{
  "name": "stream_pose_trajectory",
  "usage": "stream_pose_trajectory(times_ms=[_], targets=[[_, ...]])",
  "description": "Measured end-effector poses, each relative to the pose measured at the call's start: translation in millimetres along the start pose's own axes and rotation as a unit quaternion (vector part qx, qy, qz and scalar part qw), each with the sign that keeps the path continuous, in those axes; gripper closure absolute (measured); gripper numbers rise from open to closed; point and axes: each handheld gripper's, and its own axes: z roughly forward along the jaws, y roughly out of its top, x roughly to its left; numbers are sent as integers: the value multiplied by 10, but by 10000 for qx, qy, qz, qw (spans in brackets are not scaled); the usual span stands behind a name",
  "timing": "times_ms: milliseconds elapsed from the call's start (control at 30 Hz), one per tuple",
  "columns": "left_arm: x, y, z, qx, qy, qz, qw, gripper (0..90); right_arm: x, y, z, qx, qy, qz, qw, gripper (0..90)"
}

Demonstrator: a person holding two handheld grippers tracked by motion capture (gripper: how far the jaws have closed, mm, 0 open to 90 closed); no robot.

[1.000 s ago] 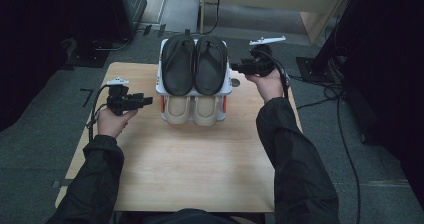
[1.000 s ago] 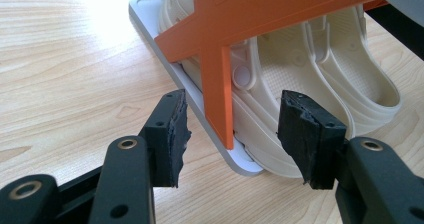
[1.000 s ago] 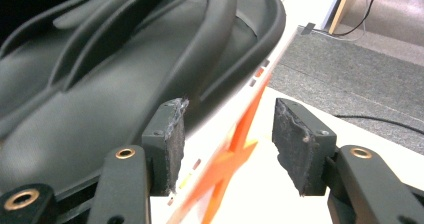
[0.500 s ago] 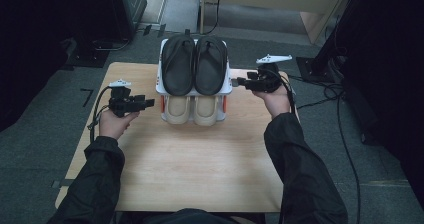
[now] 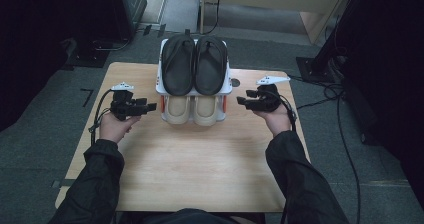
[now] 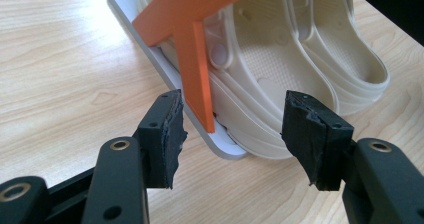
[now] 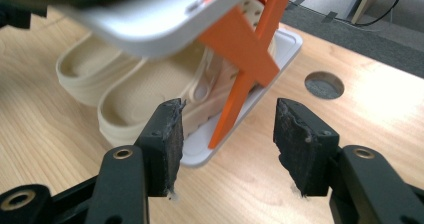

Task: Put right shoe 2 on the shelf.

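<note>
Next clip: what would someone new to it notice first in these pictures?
A small two-tier shoe rack at the far middle of the wooden table, black sandals on top and cream clogs on the lower shelf, with orange braces at its sides. The left gripper and right gripper flank the lower shelf, both open and holding nothing; the left's jaws have just been opening.

Parted tongs [image 7: 227, 134] face the orange brace [image 7: 245, 69] beside cream clogs [image 7: 145, 89].
</note>
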Motion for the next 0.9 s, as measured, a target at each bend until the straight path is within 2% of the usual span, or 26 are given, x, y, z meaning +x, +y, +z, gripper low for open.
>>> stream_pose_trajectory(times_ms=[133, 467, 567, 667, 733, 800, 900], targets=[[-35, -22, -6, 18, -25, 40, 10000, 415, 54, -142, 26, 3, 35, -9, 10000, 461], [-146, -39, 15, 247, -139, 224, 9993, 401, 194, -447, 96, -6, 163, 85, 9998, 449], [-185, -69, 17, 148, -136, 261, 9995, 400, 237, -526, 115, 1, 160, 64, 9999, 449], [-211, -77, 30, 185, -151, 304, 9993, 400, 257, -577, 137, 43, 165, 8, 9999, 449], [-227, -78, 37, 186, -150, 320, 9992, 399, 267, -607, 147, 86, 204, 96, 9997, 449], [-238, -78, 47, 189, -170, 345, 9991, 399, 282, -650, 154, -24, 249, 105, 9996, 450], [-248, -81, 63, 197, -174, 387, 9989, 398, 286, -681, 146, -4, 236, 86, 9997, 450]])
